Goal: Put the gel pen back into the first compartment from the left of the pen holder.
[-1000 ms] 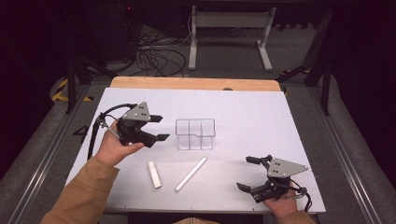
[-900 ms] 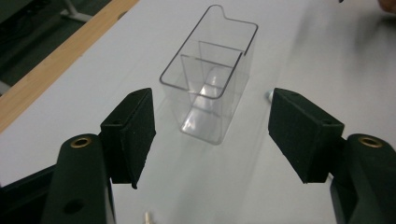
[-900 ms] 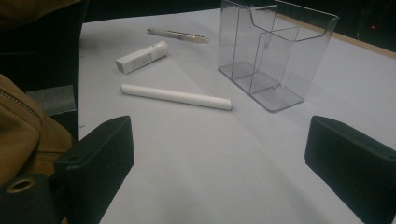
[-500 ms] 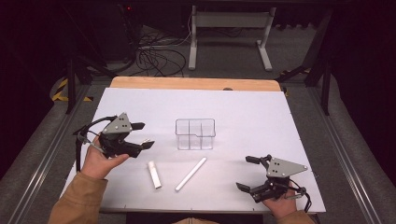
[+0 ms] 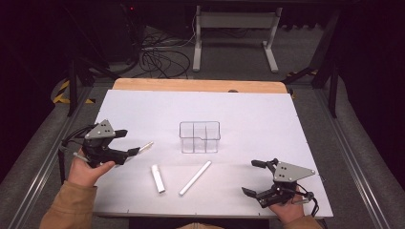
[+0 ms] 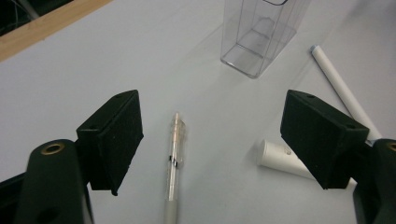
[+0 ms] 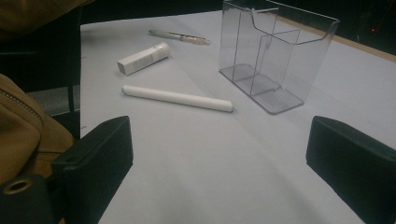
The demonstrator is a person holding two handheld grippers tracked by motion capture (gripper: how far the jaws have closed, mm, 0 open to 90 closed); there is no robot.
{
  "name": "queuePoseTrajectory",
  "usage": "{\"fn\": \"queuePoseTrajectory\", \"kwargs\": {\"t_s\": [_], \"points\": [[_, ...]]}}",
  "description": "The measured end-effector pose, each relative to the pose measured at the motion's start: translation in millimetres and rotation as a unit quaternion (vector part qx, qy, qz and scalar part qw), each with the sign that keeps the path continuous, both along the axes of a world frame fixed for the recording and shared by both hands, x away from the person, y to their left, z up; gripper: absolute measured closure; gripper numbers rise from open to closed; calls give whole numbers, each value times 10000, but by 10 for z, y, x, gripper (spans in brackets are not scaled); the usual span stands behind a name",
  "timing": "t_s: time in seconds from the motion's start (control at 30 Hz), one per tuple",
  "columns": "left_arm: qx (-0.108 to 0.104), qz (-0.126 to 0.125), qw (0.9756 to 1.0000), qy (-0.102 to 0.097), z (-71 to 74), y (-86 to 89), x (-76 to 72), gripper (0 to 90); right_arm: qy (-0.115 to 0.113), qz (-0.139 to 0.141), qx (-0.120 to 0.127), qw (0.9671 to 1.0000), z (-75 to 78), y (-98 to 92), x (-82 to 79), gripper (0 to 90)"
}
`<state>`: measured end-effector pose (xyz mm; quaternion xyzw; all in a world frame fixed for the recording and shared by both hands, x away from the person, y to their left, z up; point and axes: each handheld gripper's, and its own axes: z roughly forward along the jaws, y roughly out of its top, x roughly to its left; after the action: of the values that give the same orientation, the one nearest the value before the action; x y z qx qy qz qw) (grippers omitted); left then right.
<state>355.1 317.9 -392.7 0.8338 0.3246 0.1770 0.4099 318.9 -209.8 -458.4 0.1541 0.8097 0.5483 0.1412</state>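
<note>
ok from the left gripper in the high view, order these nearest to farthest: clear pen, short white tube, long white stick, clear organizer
1. Clear pen, at the left gripper tips.
2. Short white tube, just right, toward the table's near edge.
3. Long white stick, further right.
4. Clear organizer, mid-table; roughly level with the stick, hard to separate.

Left claw (image 5: 125, 151) withdrawn leftward, jaws just opening, pen (image 5: 144, 146) released

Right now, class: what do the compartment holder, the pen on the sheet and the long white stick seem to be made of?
The compartment holder looks like clear hard plastic, glossy: you see the table through its walls and dividers. The pen seems to be see-through plastic with a pale grey end; its inner parts show. The long white stick is matte, opaque white, perhaps plastic; the look leaves it open.
</note>
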Motion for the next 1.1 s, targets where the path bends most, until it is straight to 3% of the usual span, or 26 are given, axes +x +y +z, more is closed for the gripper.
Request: {"fn": "queuePoseTrajectory", "kwargs": {"t_s": [0.13,0.27,0.4,0.43,0.53,0.67,0.87,0.97,1.1], "points": [[-185,76,9997,146,-13,57,-10,165,1,12,-13,10000,-3,6,-1,79],[-166,102,9996,191,-54,75,-26,139,-3,5,0,10000,0,-1,-1,79],[-6,116,9998,179,-95,88,-44,148,0,9,1,10000,0,-2,-2,79],[118,98,9998,93,-92,94,-48,160,3,9,1,10000,0,-2,-2,79],[102,123,9999,29,-87,100,-69,184,9,11,1,10000,-1,0,0,79],[243,167,9996,-46,-92,113,-79,215,13,6,1,10000,0,0,-2,79],[499,345,9981,68,-132,116,-71,250,12,8,2,10000,0,0,-1,79],[527,319,9979,173,-168,117,-63,269,10,10,13,10000,1,-3,0,79],[728,292,9966,250,-228,132,-56,309,-3,10,12,10000,4,-6,-3,79]]}}
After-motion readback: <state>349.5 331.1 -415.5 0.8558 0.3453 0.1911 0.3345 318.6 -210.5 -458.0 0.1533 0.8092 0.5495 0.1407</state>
